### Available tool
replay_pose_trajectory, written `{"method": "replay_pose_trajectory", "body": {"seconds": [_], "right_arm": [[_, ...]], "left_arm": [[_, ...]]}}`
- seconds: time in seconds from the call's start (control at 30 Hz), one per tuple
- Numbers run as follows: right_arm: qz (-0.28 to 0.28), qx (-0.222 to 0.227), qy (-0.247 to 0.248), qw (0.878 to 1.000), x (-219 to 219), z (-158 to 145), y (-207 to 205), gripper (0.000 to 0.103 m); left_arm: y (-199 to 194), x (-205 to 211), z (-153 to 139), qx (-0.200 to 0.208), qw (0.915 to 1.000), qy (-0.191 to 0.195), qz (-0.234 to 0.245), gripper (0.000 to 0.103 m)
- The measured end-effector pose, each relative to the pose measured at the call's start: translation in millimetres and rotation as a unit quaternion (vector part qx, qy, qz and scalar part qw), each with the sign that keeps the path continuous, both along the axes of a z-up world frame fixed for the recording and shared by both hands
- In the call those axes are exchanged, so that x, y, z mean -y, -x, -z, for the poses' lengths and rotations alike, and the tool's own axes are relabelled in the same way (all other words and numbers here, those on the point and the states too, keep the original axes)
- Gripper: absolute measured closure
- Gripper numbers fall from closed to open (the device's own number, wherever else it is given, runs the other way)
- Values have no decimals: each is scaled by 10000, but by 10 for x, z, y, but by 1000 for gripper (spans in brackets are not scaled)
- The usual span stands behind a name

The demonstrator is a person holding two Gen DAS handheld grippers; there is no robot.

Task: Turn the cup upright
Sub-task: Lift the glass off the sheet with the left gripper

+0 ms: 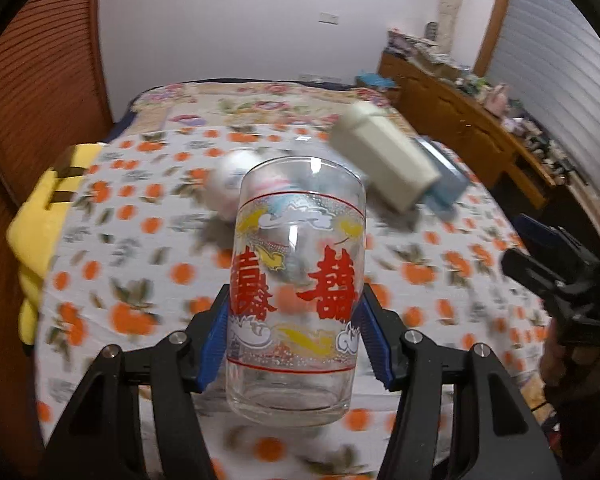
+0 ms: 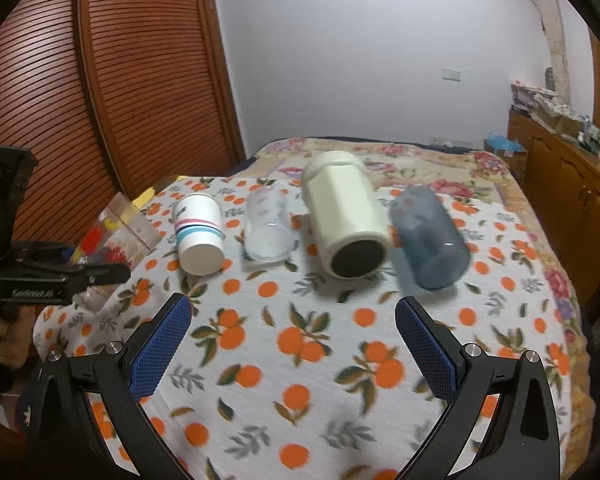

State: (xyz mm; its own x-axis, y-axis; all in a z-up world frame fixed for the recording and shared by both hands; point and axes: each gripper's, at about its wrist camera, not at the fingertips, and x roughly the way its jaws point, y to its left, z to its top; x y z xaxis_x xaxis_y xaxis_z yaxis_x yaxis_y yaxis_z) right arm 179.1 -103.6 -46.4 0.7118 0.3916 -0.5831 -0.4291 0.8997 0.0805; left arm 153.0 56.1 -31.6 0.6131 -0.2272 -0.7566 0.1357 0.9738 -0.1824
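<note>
We have the printed glass cup (image 1: 294, 292) pinched between the blue pads of the left gripper (image 1: 294, 340), low on its body near the thick base. In the left wrist view its base sits at 6 o'clock and its open mouth at 12 o'clock, so the long axis runs straight out between the fingers, away from the camera. It looks lifted off the orange-print cloth (image 1: 148, 240), though blur keeps us from being sure. In the right wrist view the same cup shows at 9 o'clock, tilted.

The left hand alone has it; the right gripper (image 2: 292, 340) is well apart with its fingers spread wide on nothing. We judge the coming move to be a wrist roll that brings the base down onto the cloth.

The cup carries red double-happiness characters, 囍, over yellow and white cloud motifs between two red lines.

Outward on the cloth lie four more vessels on their sides: a white paper cup (image 2: 200, 232) with pink and blue stripes, a clear cup (image 2: 268, 226), a cream flask (image 2: 346, 220) and a blue tumbler (image 2: 430, 238). We read no writing on them.
</note>
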Motion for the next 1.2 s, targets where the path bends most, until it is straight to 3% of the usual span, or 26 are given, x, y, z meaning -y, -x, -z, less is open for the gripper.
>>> {"method": "replay_pose_trajectory", "body": {"seconds": [0.4,0.57,1.2], "right_arm": [[651,-72,64,9978,681,78,122,0],[754,-169,26,9970,791,156,126,0],[802,-319,-16,9963,832,235,138,0]], "left_arm": [[46,958,186,-281,9972,514,456,45],[30,1189,276,-366,9969,431,546,45],[-109,1261,512,-662,9964,296,449,44]]}}
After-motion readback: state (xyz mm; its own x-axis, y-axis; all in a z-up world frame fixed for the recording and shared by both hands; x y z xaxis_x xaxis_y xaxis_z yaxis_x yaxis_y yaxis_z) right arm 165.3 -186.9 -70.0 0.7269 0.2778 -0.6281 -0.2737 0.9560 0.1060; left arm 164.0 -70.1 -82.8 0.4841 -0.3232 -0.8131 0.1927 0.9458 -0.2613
